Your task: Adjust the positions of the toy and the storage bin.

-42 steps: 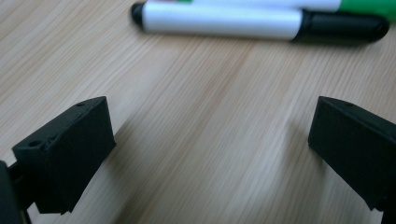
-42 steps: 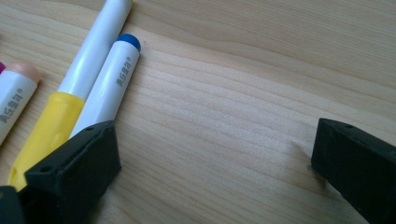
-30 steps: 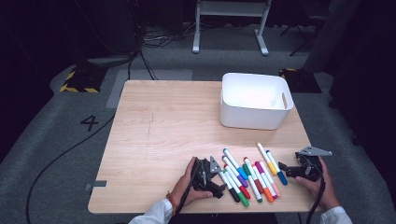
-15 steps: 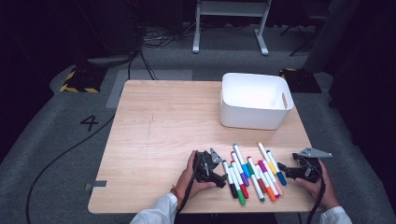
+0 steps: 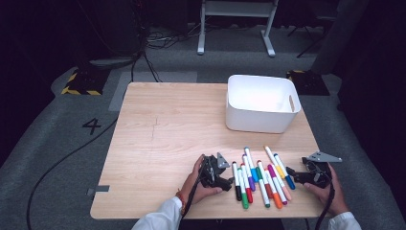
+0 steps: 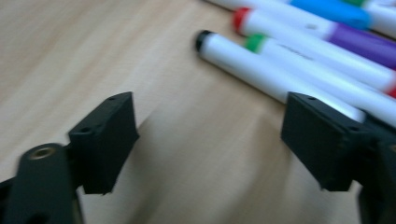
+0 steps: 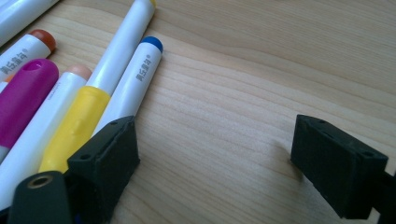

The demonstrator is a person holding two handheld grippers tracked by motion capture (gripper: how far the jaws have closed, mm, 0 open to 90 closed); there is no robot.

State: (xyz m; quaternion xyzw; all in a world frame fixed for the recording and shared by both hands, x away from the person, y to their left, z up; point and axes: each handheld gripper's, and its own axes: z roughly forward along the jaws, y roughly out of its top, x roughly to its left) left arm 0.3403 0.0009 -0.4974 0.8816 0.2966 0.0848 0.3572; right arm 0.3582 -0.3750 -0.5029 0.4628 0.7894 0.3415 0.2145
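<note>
A person's two hands rest at the near edge of a wooden table (image 5: 167, 129), each holding a black two-jaw gripper, with a row of markers (image 5: 261, 179) lying between them. The left gripper (image 5: 228, 181) sits just left of the row, its jaws spread wide and holding nothing; in the left gripper view bare wood lies between the jaws, and the black marker (image 6: 261, 70) at the left end of the row passes just by the right-hand jaw. Beyond it lie a green-ended marker (image 6: 322, 79), a red-ended one with a purple cap (image 6: 327, 37) and a blue cap (image 6: 327, 10). The right gripper (image 5: 290, 172) sits just right of the row, jaws likewise wide and empty. In the right gripper view its left-hand jaw stands by the blue marker (image 7: 133, 79) and the yellow-capped marker (image 7: 79, 123), with a peach-ended marker (image 7: 42, 126) and a magenta cap (image 7: 23, 100) farther left; whether the jaw touches a marker cannot be told. The markers lie side by side, roughly parallel, caps mostly toward the near edge. A white bin (image 5: 262, 103) stands at the far right of the table, well apart from the markers. A white sleeve (image 5: 160, 218) shows on the left arm.
</note>
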